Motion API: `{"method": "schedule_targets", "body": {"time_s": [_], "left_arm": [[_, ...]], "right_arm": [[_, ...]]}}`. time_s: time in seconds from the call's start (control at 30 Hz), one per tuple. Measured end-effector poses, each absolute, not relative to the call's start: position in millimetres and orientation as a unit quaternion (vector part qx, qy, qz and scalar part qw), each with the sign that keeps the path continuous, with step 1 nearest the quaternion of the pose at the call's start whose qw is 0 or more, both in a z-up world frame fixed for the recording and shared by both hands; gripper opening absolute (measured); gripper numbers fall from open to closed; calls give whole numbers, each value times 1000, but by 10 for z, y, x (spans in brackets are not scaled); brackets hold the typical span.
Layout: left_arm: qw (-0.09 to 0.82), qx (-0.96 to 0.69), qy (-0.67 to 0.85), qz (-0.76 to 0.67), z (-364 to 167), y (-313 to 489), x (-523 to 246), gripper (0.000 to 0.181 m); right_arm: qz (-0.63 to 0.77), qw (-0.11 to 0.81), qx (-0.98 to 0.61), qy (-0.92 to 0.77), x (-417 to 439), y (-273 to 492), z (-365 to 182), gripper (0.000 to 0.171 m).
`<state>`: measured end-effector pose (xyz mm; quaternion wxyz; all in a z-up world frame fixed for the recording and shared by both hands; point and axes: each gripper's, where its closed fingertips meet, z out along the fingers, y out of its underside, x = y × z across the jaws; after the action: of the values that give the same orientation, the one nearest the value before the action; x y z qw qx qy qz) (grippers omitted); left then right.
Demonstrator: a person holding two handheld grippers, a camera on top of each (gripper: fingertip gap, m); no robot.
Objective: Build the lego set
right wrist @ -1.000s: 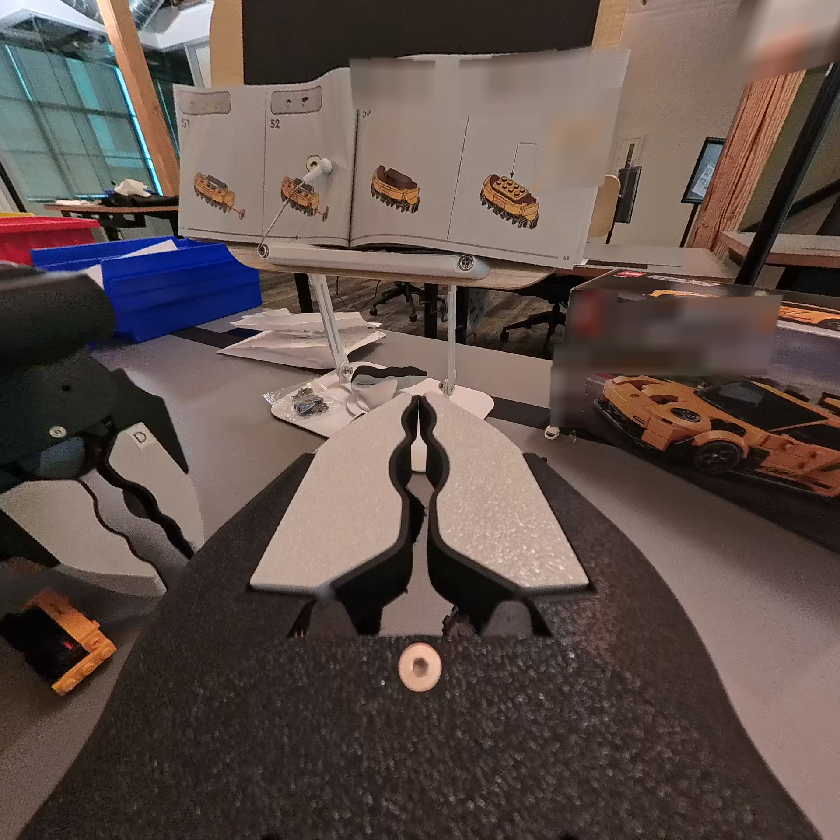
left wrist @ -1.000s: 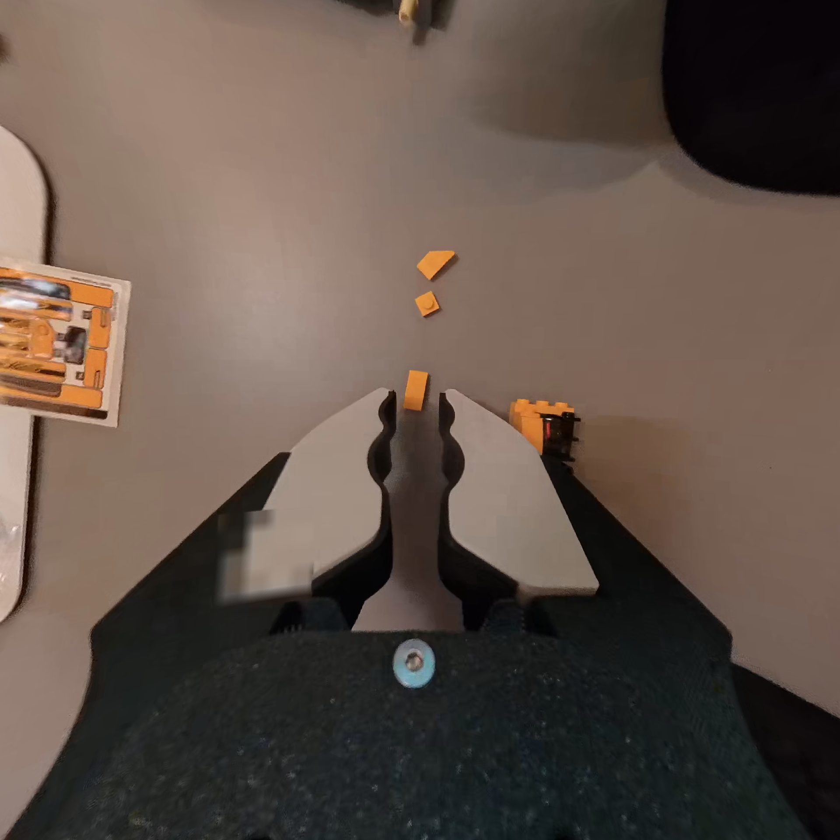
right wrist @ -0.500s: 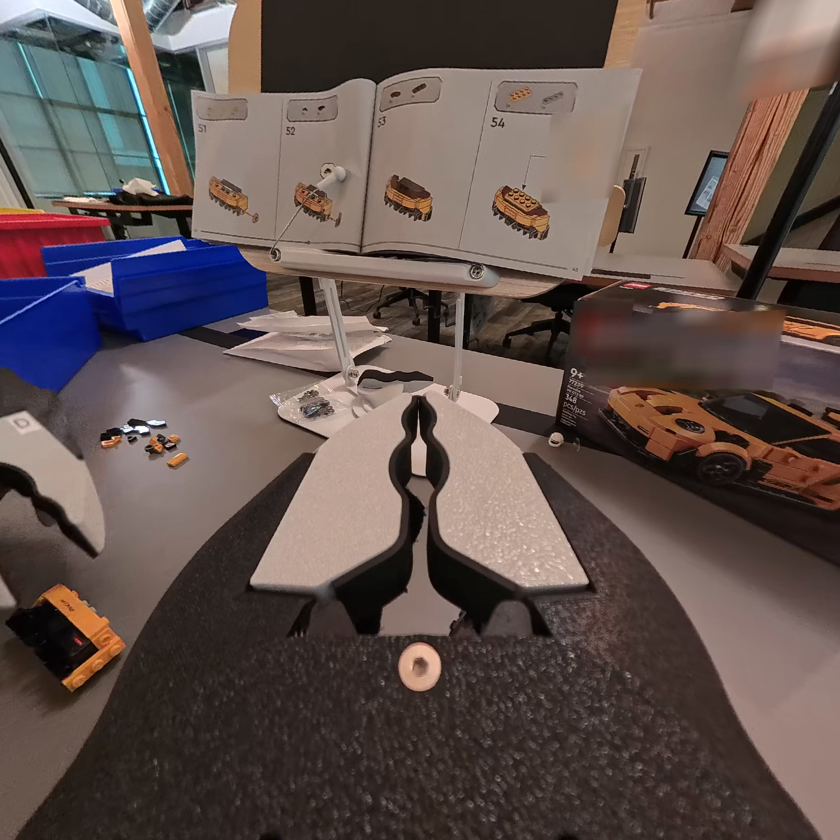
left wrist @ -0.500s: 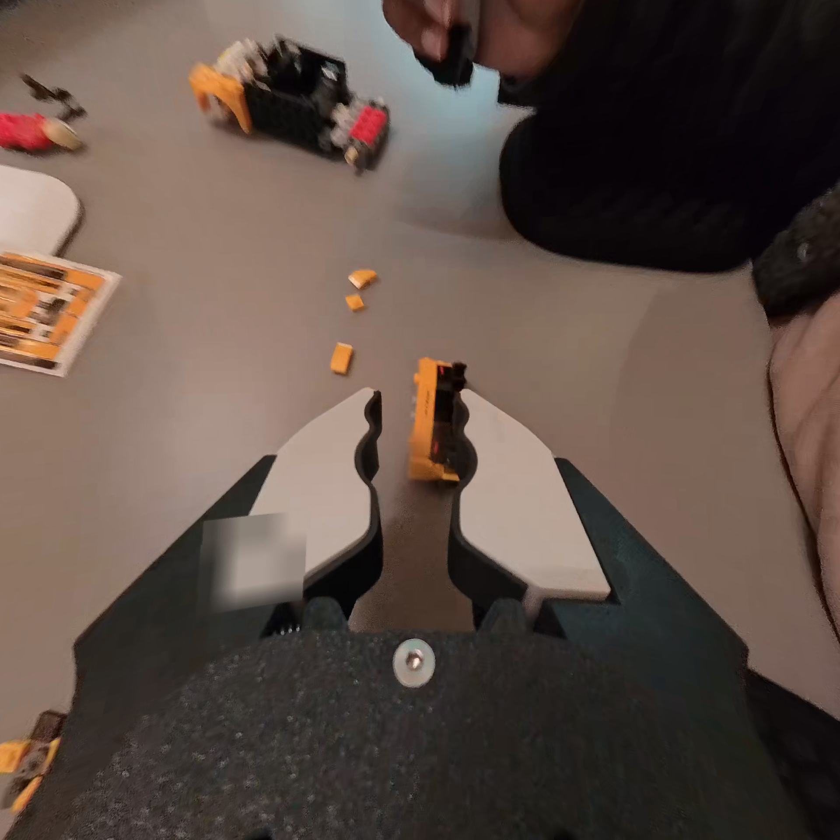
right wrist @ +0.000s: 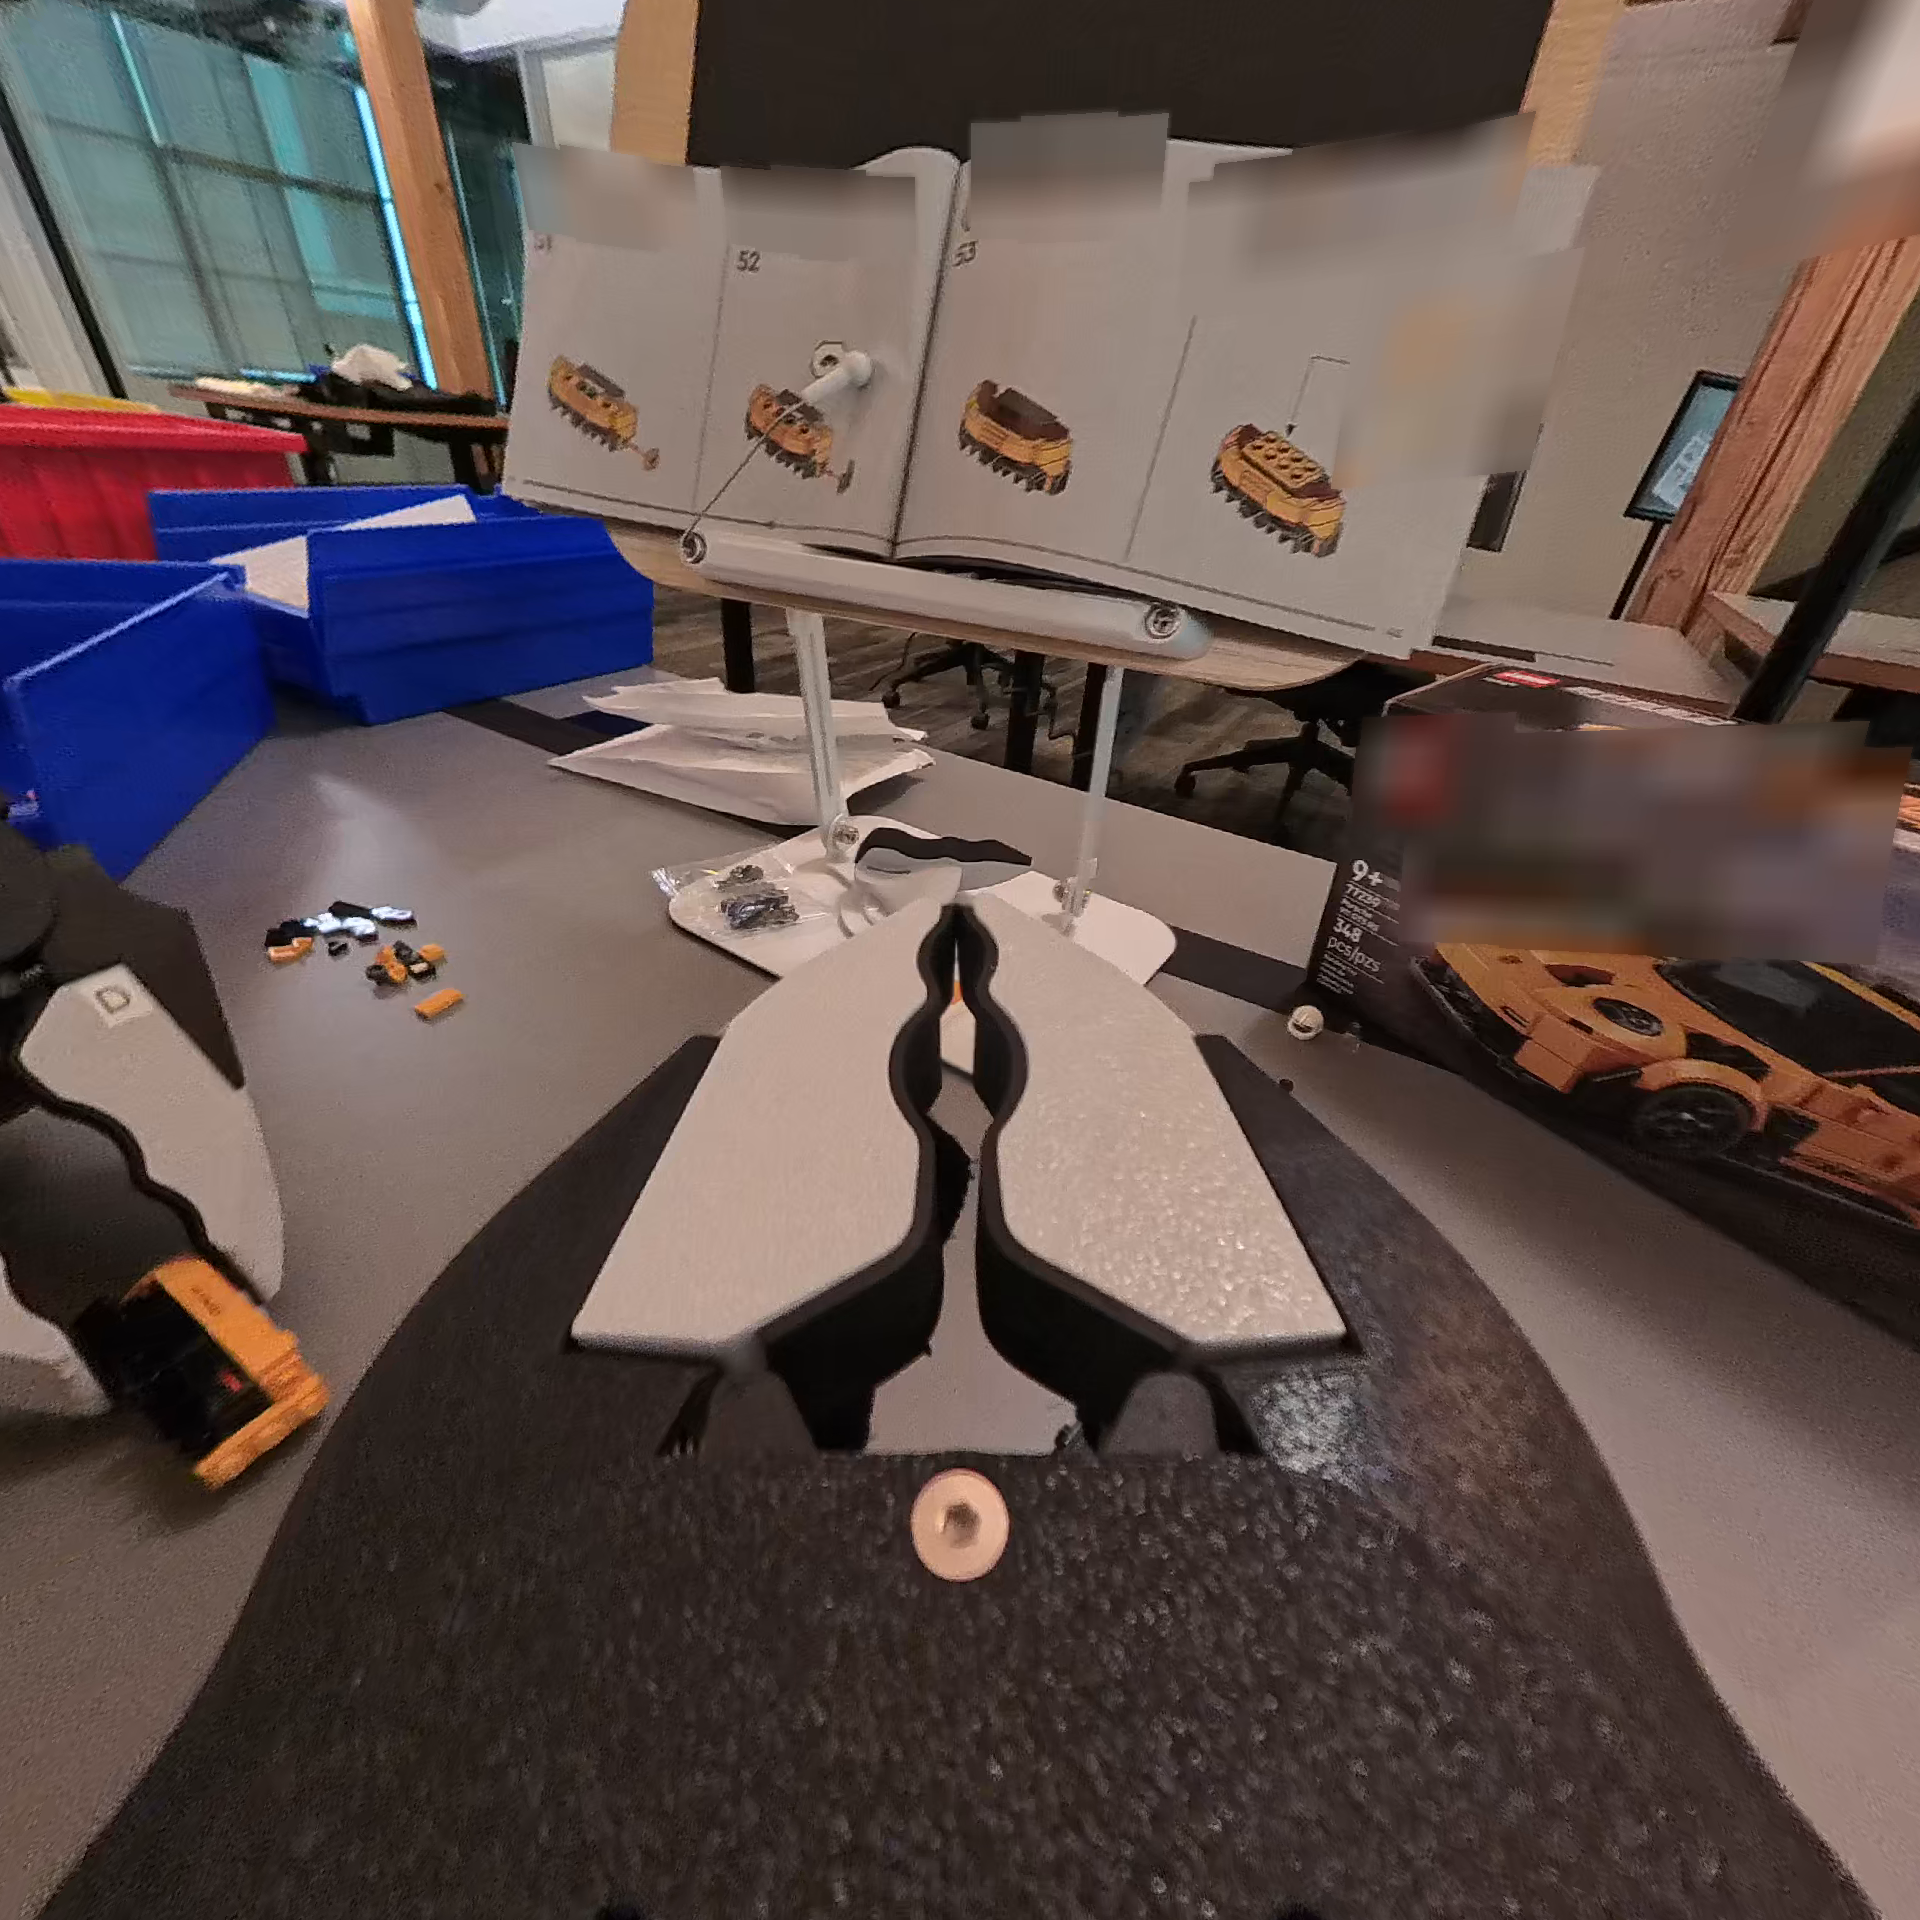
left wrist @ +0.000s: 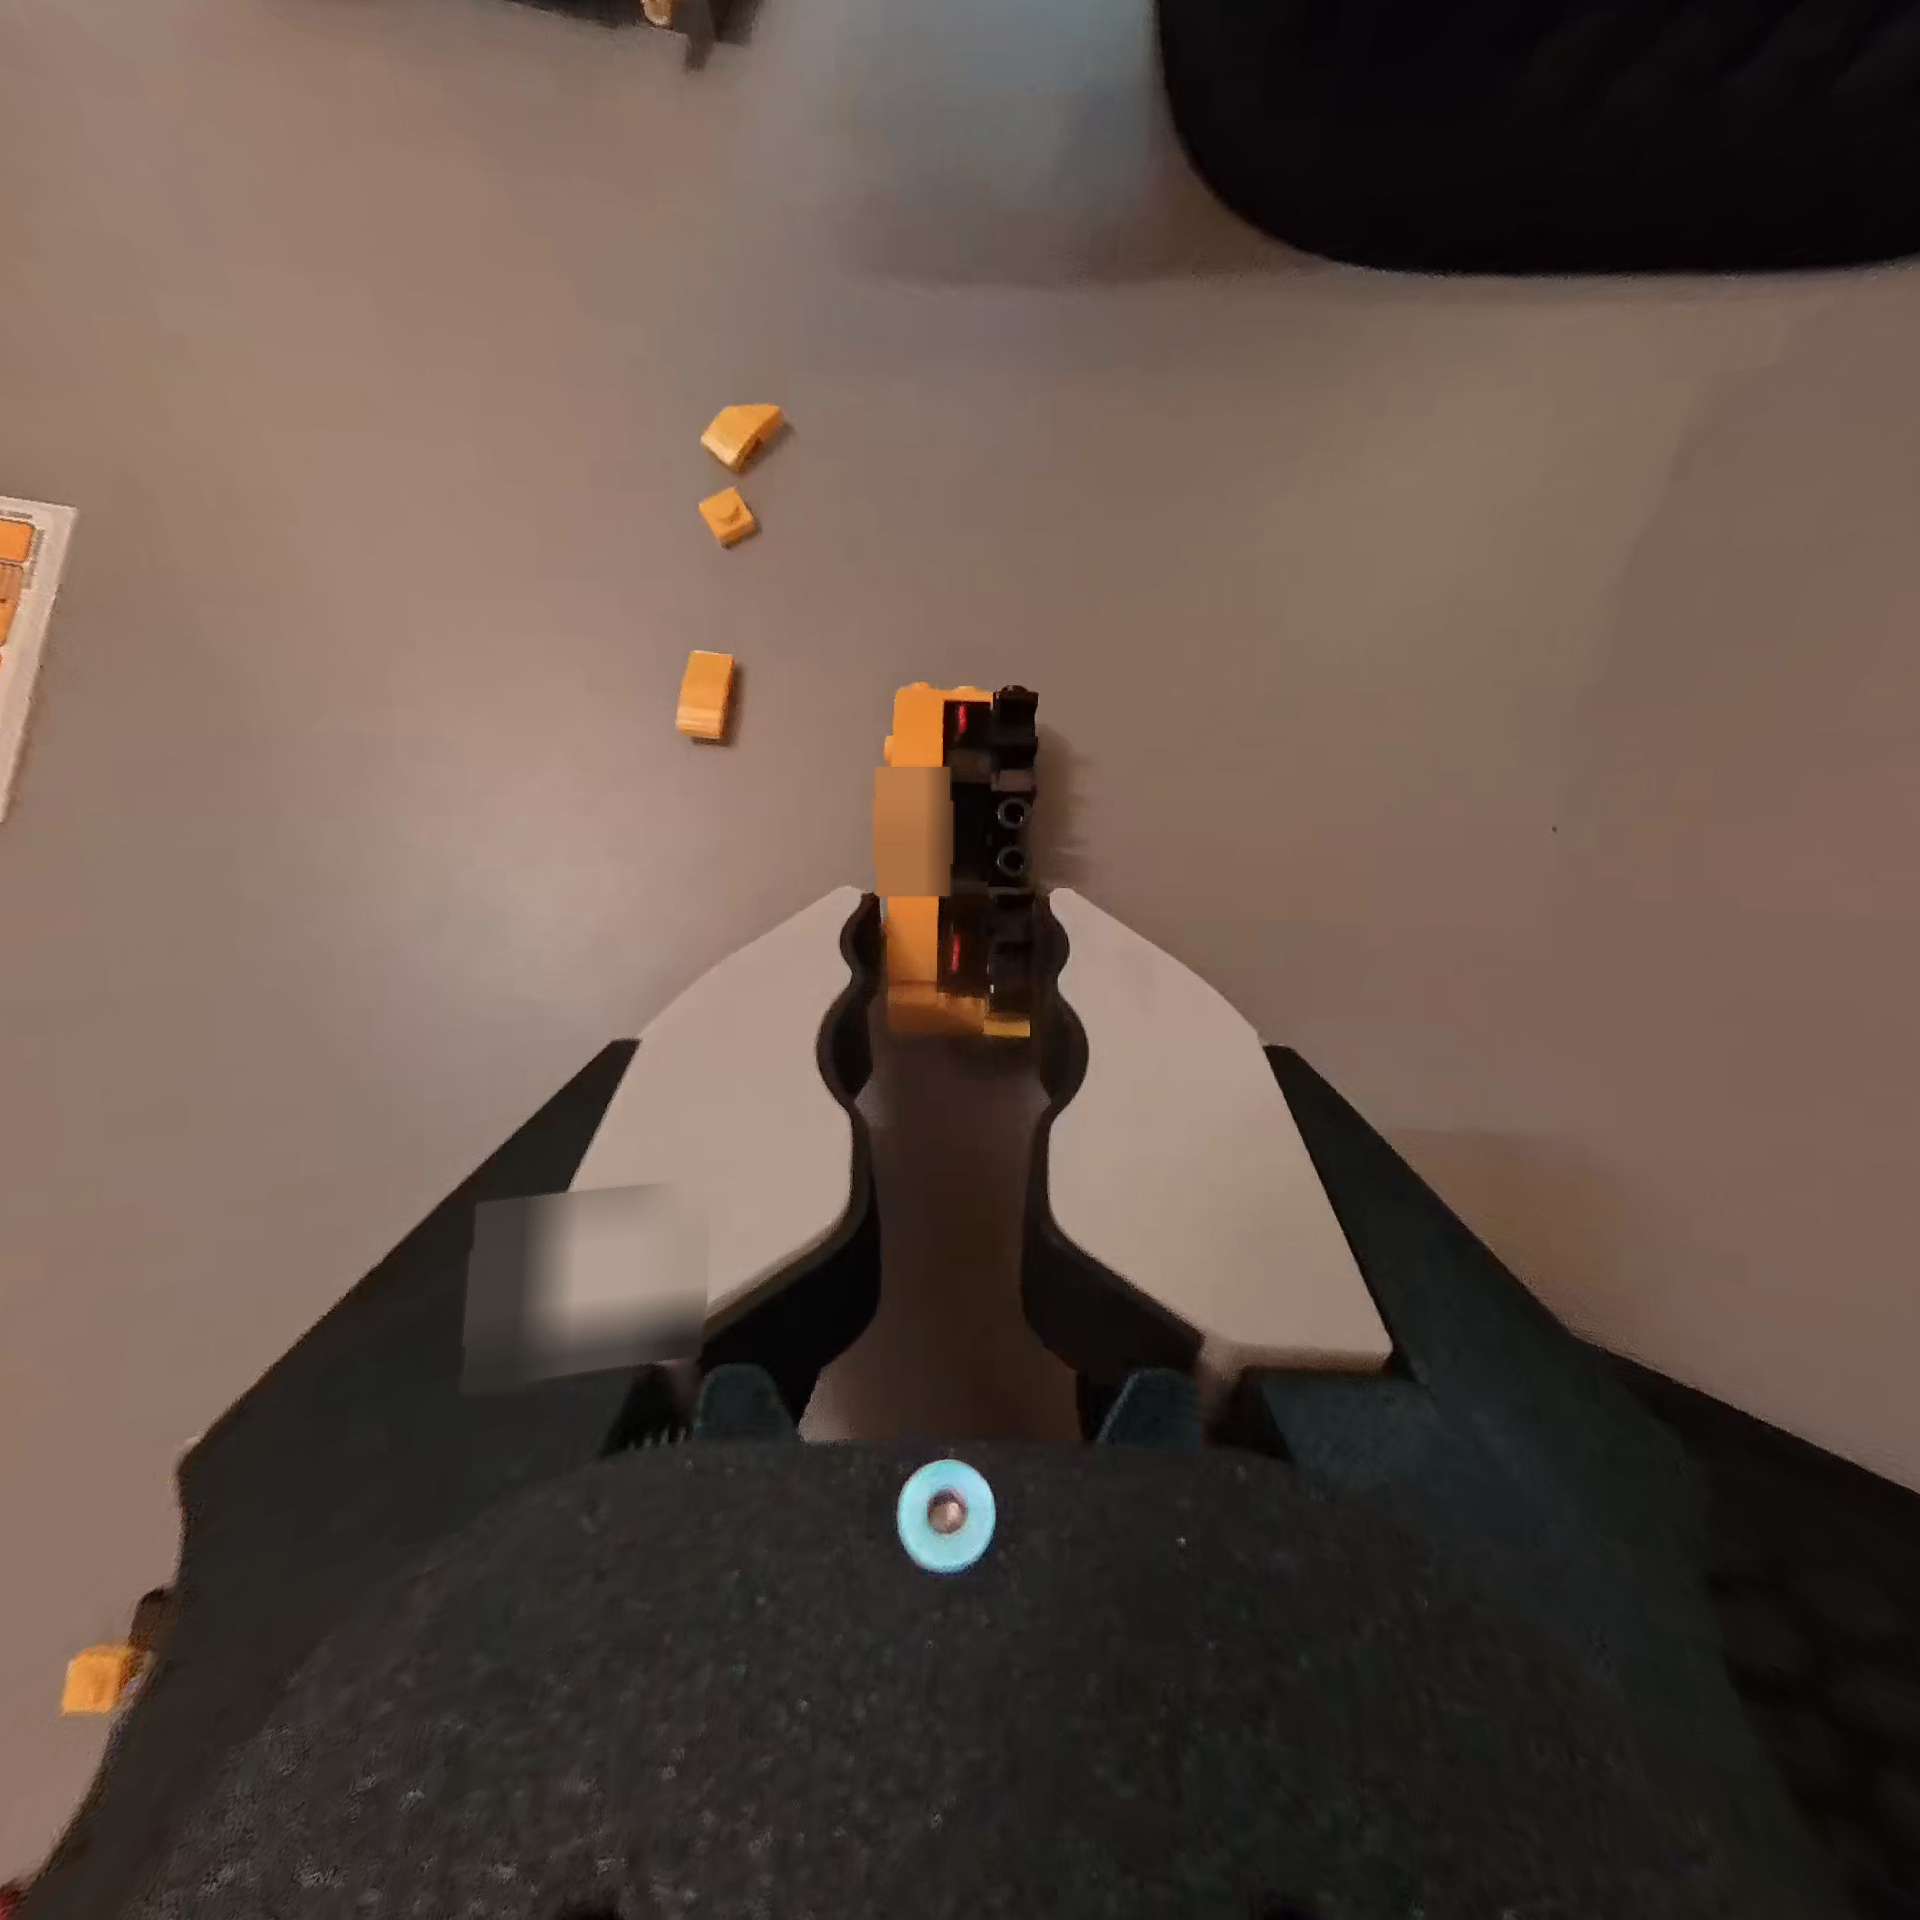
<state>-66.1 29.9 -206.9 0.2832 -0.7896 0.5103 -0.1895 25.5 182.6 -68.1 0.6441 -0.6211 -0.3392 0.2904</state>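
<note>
The left gripper (left wrist: pixel 956 914) is pointing down at the grey table (left wrist: pixel 1455 727), and its fingers are sitting on either side of the near end of an orange and black lego block (left wrist: pixel 961 831). The fingers look to be touching the block's two long sides, so the gripper is clamping it. The block is lying lengthwise along the gripper's line, its far end sticking out past the fingertips. From the right wrist view the same block (right wrist: pixel 208 1371) is showing at the near left, resting at table level between the left gripper's (right wrist: pixel 135 1299) fingers.

Three small orange pieces are lying loose to the far left of the block: a tile (left wrist: pixel 707 696) nearest, then a stud plate (left wrist: pixel 727 516), then a slope (left wrist: pixel 742 433). A sticker sheet (left wrist: pixel 26 644) is peeking in at the left edge.

The right gripper (right wrist: pixel 961 935) is hovering above the table with its fingers together, nothing visible between them. Beyond it a manual (right wrist: pixel 987 395) is lying open on a white stand (right wrist: pixel 935 613). The set's box (right wrist: pixel 1642 935) is standing to the right, blue bins (right wrist: pixel 416 603) are sitting far left, and a scatter of small pieces (right wrist: pixel 364 945) is lying on the table between.
</note>
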Motion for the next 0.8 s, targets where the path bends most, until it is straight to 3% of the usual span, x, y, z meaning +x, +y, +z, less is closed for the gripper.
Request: {"method": "schedule_targets", "body": {"time_s": [0.27,0.5,0.67,0.73,0.8], "left_arm": [[356,-790,455,-207,-1916,530,-724,27],[513,-733,404,-191,-1401,762,-756,27],[592,-674,406,-175,-1112,740,-702,27],[614,-653,406,-181,-1021,707,-677,28],[621,-639,411,-195,-977,662,-649,28]], "right_arm": [[290,627,-610,-388,120,1708,-769,0],[373,574,-570,-455,-176,1276,-803,8],[517,448,-562,-465,-451,778,-820,34],[521,438,-560,-472,-494,714,-862,46],[514,442,-558,-478,-500,713,-888,46]]}}
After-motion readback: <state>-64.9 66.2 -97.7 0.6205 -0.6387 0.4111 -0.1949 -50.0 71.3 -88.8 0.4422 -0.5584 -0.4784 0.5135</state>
